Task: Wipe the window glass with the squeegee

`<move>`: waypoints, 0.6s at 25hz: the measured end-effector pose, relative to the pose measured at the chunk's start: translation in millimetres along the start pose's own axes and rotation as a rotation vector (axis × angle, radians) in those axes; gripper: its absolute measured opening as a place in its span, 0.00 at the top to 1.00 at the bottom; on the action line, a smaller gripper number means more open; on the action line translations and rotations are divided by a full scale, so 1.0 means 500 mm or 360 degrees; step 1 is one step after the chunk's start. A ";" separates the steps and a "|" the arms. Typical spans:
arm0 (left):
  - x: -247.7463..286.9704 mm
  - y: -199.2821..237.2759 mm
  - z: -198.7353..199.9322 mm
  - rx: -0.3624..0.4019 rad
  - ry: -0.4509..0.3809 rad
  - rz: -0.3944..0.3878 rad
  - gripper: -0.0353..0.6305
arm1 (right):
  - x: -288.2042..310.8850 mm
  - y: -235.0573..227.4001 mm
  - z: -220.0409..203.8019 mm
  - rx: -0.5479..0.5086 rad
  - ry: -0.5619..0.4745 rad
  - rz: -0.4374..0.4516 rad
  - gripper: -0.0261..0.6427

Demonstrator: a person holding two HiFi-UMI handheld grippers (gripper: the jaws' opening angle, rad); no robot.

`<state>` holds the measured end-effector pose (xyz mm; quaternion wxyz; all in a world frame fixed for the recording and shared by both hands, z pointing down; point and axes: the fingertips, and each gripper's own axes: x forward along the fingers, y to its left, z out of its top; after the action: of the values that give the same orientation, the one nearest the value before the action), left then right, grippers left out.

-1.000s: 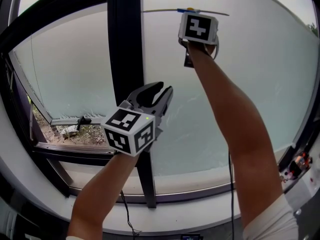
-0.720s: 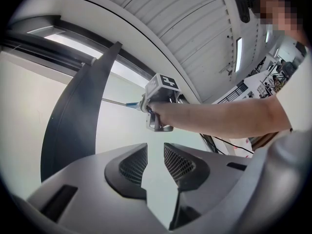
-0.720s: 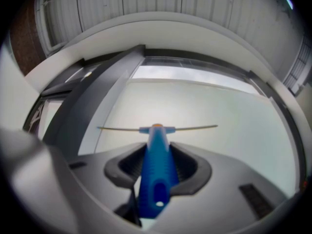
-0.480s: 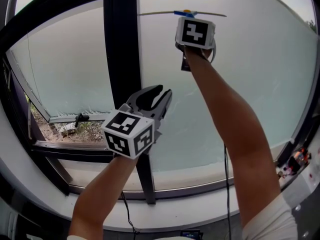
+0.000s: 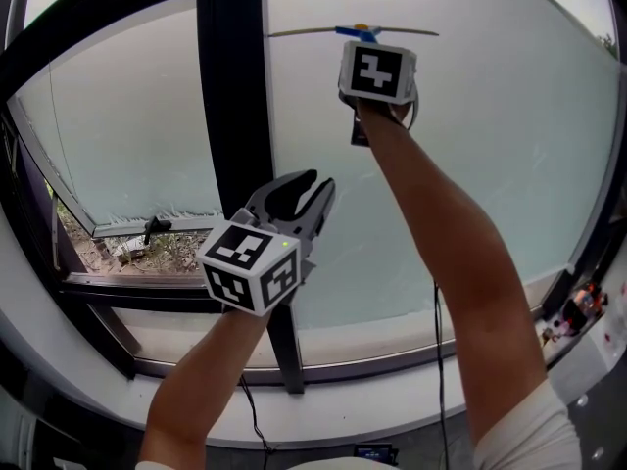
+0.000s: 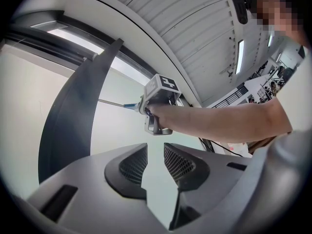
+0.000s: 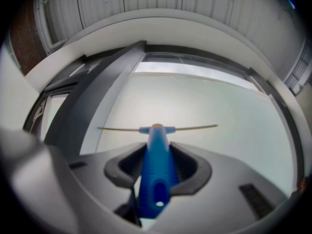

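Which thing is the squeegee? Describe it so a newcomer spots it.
Find the big window glass right of the dark vertical frame post. High on it, the right gripper clamps the squeegee: a bright blue handle crossed by a thin pale blade, the only blue thing.

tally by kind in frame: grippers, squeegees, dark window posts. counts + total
Grippers: 2 (left gripper, jaws apart, nothing between them; right gripper, jaws shut on the squeegee handle)
Squeegees: 1 (blue-handled squeegee, blade up against the glass)
Dark window posts: 1 (vertical post)
Total: 4
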<state>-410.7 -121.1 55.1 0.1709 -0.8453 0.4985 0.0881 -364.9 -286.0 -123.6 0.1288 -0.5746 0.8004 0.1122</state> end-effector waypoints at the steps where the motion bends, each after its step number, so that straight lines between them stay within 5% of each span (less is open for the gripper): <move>1: -0.001 -0.002 -0.002 0.0000 0.0000 -0.0001 0.75 | -0.002 0.000 -0.006 0.0002 0.0008 0.0002 0.73; 15: -0.022 -0.011 -0.058 -0.0070 0.0044 -0.0009 0.76 | -0.024 0.001 -0.063 0.0004 0.0058 -0.0001 0.73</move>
<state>-411.8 -120.6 86.4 0.1456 -0.8514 0.4964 0.0868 -364.2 -285.7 -89.9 0.1150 -0.5767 0.8025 0.1006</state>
